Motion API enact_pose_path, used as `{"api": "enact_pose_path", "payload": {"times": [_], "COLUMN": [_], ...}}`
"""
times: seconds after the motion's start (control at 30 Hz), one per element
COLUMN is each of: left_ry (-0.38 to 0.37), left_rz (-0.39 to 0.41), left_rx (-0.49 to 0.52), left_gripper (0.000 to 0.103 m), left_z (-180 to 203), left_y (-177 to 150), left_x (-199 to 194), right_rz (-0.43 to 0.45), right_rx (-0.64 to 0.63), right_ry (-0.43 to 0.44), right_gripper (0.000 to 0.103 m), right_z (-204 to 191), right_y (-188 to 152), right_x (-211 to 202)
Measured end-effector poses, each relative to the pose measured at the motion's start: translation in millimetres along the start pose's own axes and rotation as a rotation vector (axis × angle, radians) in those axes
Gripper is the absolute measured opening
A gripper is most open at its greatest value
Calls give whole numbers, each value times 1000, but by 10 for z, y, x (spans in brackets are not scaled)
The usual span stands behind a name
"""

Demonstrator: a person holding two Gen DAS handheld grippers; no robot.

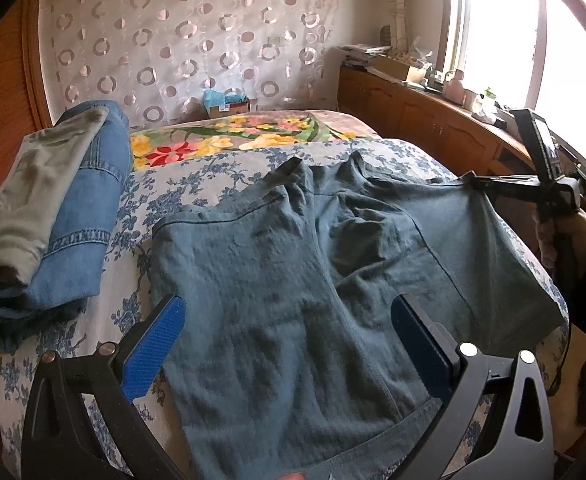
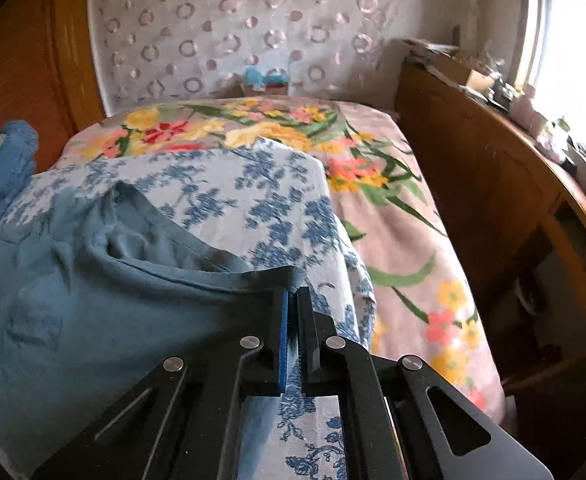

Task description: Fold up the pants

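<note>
The teal pants (image 1: 293,280) lie spread and wrinkled on the blue-flowered bedsheet (image 1: 165,188). My left gripper (image 1: 289,320) is open, its blue pads wide apart just above the near part of the pants. My right gripper (image 2: 292,296) is shut on a corner edge of the pants (image 2: 93,300) and holds it slightly lifted. In the left wrist view the right gripper (image 1: 477,181) shows at the far right corner of the cloth.
A pile of folded clothes, blue denim (image 1: 89,208) with a grey-green garment (image 1: 33,196) on top, lies at the bed's left. A bright floral blanket (image 2: 393,208) covers the far and right side. A wooden cabinet (image 2: 493,184) with clutter stands right, under the window.
</note>
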State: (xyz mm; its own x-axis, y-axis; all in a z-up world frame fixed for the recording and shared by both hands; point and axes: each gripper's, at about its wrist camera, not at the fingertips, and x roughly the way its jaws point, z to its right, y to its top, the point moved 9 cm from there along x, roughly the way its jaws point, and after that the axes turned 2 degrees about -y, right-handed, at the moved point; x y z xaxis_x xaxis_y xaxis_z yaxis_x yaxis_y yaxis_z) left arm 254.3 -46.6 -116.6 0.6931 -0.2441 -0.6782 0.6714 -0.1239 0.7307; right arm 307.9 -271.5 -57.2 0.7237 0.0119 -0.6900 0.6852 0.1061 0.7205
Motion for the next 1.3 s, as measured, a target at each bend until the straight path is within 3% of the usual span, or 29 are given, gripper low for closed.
{"api": "enact_pose_path", "payload": {"times": [0.1,0.37,0.6,0.8,1.1,1.3], "left_ry": [3,18,38,57,42,28], "left_rz": [3,9,18,16,-16,-32], "left_rx": [-5,-21,-31,-21,-49,-65], "left_gripper": [103,103,103,102,77,70], "left_z": [-33,-128,-203,-290,-340,-331], "left_y": [-27,-129,-286,-469,-786,-925], "left_x": [-60,-209,-369,-517,-537,-540], "right_rz": [-16,40,105,172,214,235], "right_rx": [26,29,33,-4,9,-6], "right_ry": [12,47,115,106,169,215], "right_gripper": [4,40,43,44,56,60], "right_z": [21,-51,-201,-301,-504,-551], "right_y": [-24,88,-244,-536,-936,-1076], "right_x": [-24,-159,-689,-1140,-1226,-1352]}}
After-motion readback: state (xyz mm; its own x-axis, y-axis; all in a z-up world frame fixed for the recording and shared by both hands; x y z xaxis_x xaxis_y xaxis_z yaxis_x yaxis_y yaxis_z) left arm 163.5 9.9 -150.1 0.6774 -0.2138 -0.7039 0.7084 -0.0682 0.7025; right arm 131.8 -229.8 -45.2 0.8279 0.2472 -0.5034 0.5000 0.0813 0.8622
